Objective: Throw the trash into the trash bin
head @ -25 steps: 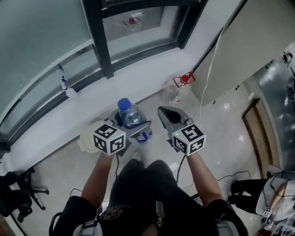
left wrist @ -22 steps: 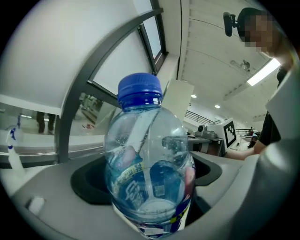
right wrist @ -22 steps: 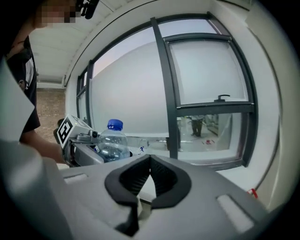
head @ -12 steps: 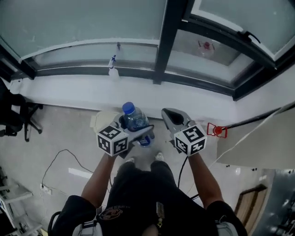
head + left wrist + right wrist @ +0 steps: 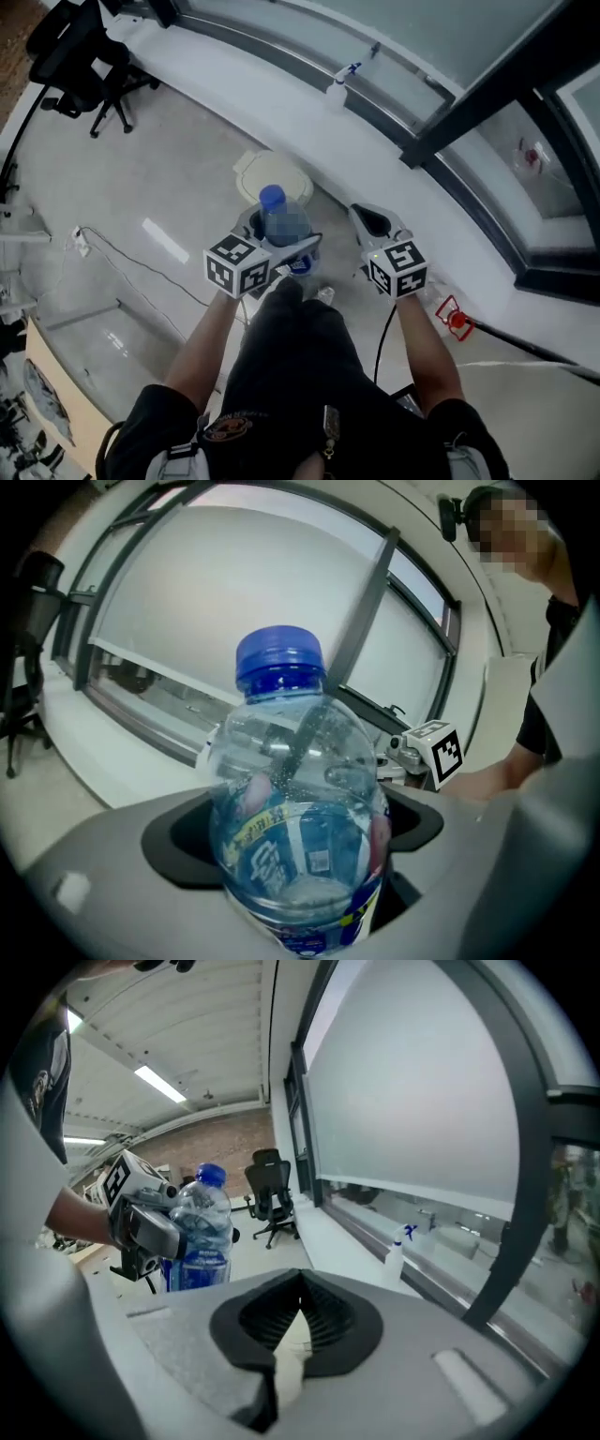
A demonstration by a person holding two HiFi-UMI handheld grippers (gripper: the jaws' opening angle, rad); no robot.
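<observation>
Left gripper view: fingers (image 5: 103, 878) clamp a clear, blue-capped bottle (image 5: 292, 827); right gripper's (image 5: 298, 1309) fingers (image 5: 427, 1335) together.

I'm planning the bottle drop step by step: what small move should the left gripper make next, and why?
Probably ease the left gripper forward until the bottle hangs over the cream bin. Its jaws are clamped on the upright, capped bottle, and in the head view the bin sits on the floor just beyond it. The right gripper is shut and empty.
</observation>
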